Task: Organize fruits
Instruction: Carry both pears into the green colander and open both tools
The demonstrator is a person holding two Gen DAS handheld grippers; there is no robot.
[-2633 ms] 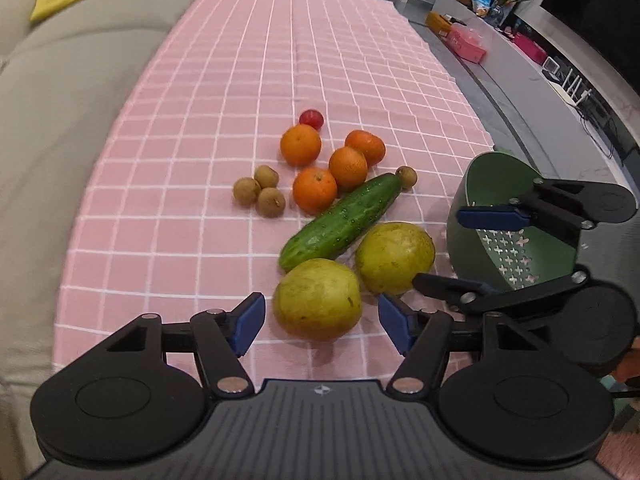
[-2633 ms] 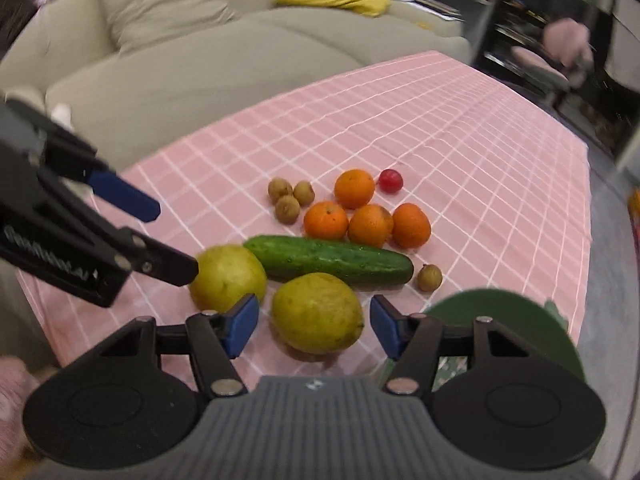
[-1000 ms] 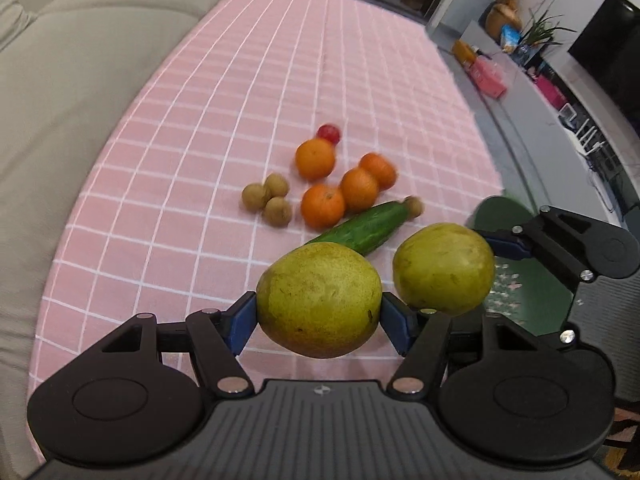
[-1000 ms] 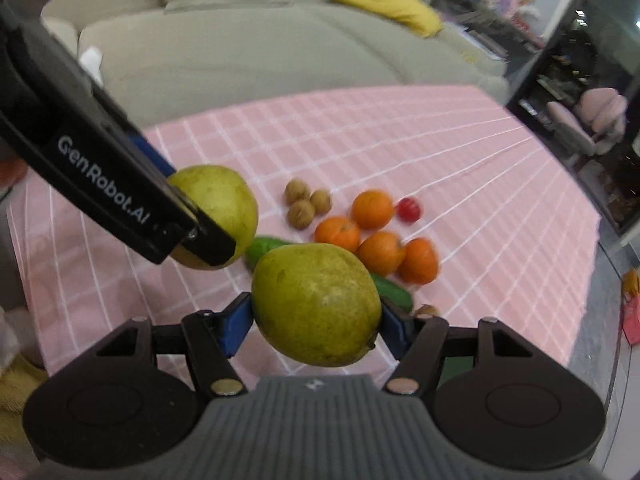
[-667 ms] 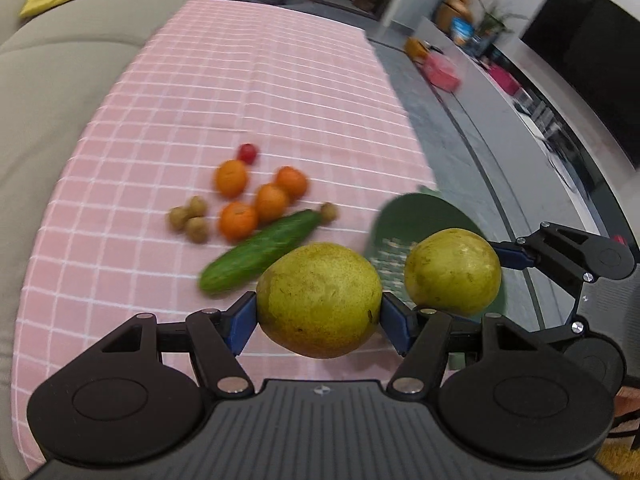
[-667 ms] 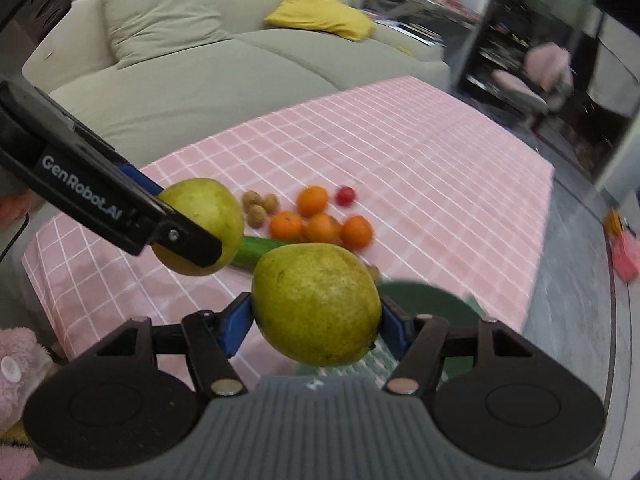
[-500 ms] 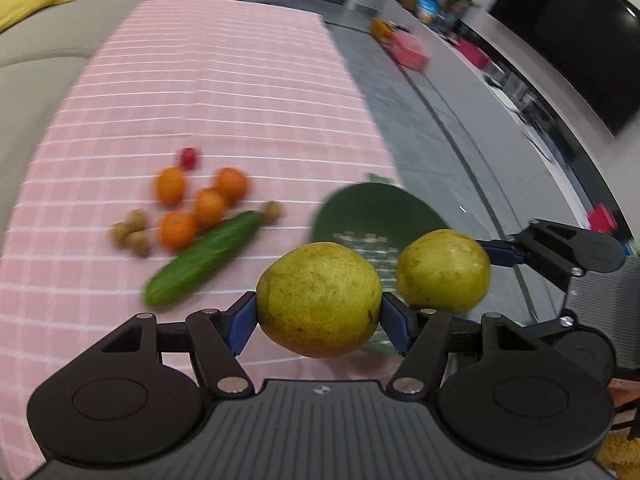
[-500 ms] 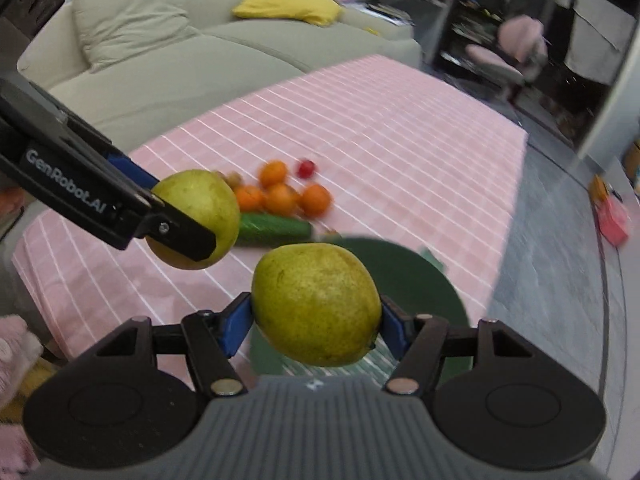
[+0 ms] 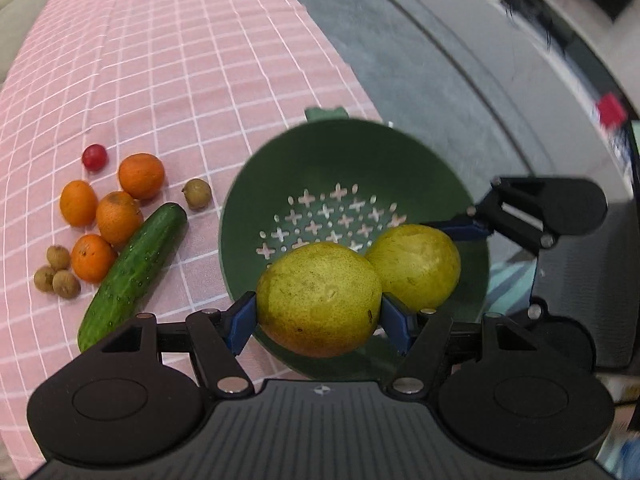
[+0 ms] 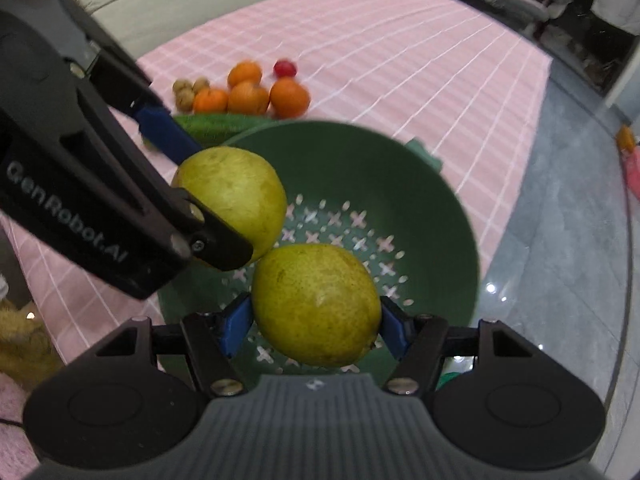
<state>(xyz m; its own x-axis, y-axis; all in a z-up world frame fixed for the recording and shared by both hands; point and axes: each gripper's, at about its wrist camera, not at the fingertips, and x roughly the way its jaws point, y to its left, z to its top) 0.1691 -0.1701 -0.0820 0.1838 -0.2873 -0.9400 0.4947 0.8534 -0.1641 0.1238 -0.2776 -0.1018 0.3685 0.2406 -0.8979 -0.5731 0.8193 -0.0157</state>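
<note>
A: Colander (image 9: pixel 240 216) first: green, at the edge of the pink cloth (image 9: pixel 160 60), under both our grippers.

B: Left gripper (image 9: pixel 318 322) is clamped on one pear (image 9: pixel 320 296), right gripper (image 10: pixel 316 330) on the other pear (image 10: pixel 316 304), both above the bowl.

A: We judge them firm, heavy, slick-skinned; grip across the belly.

B: Only writing: "GenRobot.AI" on the left gripper.

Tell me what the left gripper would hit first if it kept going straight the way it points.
Probably the perforated floor of the green colander; the left gripper, shut on its pear, points into it. Depth is unclear.
</note>
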